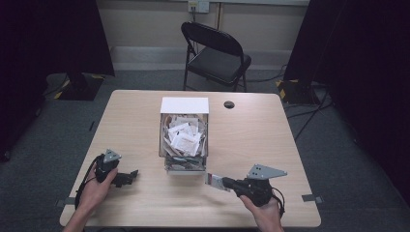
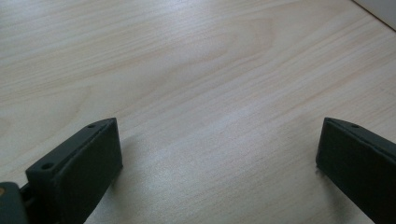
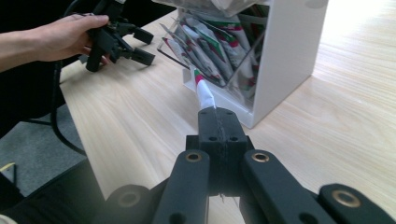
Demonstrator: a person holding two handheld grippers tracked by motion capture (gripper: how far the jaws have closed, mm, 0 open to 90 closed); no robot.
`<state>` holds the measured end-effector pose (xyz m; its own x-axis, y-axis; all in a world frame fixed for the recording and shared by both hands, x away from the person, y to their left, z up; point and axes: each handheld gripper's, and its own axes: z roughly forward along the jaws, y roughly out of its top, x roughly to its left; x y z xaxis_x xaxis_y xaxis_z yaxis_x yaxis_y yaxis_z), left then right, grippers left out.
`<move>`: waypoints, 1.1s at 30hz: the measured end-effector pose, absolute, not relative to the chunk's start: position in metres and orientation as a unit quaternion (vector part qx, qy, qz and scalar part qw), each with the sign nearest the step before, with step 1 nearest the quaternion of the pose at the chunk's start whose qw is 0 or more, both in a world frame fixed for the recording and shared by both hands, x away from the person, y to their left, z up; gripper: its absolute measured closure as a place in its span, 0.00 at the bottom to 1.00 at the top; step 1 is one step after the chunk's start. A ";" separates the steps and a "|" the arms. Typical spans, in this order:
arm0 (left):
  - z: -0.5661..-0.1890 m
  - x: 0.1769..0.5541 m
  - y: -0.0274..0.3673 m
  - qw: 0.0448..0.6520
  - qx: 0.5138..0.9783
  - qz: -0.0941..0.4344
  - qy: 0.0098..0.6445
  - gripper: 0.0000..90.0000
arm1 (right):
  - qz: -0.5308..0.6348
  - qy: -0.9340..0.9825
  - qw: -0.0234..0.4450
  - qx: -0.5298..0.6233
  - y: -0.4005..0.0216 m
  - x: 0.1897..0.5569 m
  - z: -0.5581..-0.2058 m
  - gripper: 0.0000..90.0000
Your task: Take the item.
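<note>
Gripping a packet [image 3: 204, 93] edge-on in the right gripper [image 1: 218, 182], jaws pressed flat together on its white end, as seen in the right gripper view. Packet end red, green and white, poking out past the jaw tips toward the box [image 3: 280, 56]. In the high view, same packet [image 1: 212, 179] seen as a pale strip at the jaw tips, just clear of the box front, low over the table [image 1: 270, 140]. Right hand [image 1: 263, 210] at the near right edge, wrapped round the gripper body, grey plate on top.

Left gripper [image 1: 126, 178] resting near the left front of the table, held by the left hand [image 1: 96, 189]. Jaws spread wide in the left gripper view, 2 black pads [image 2: 79, 163] far apart, bare wood between them, nothing held. Same gripper visible far off in the right gripper view [image 3: 140, 44], jaws apart.

Box [image 1: 184, 104] at table centre, between the 2 grippers and farther back: white rear wall, clear front and sides, stuffed with loose packets [image 1: 184, 137]. Front opening low, packets lying in the slot.

Cable hole [image 1: 228, 104] in the tabletop, just right of the box's rear. Folding chair [image 1: 217, 55] beyond the far edge, well apart from the table.
</note>
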<state>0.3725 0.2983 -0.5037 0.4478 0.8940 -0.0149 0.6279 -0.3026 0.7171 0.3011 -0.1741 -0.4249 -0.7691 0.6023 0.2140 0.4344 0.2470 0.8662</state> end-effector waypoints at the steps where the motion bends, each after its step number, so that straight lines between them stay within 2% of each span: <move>1: -0.504 0.372 0.298 0.335 0.782 0.199 0.486 0.00 | 0.516 0.786 0.083 0.330 -0.175 0.301 -0.425 1.00; 16: -0.504 0.372 0.298 0.338 0.780 0.200 0.488 0.00 | 0.515 0.776 0.095 0.352 -0.191 0.305 -0.435 1.00; 33: -0.504 0.372 0.299 0.336 0.782 0.200 0.486 0.00 | 0.517 0.760 0.129 0.372 -0.206 0.328 -0.425 1.00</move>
<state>0.3718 0.2986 -0.5038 0.4478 0.8940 -0.0141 0.6259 -0.3022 0.7190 0.3282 -0.2061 -0.4245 -0.6899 0.6988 0.1892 0.4320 0.1876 0.8821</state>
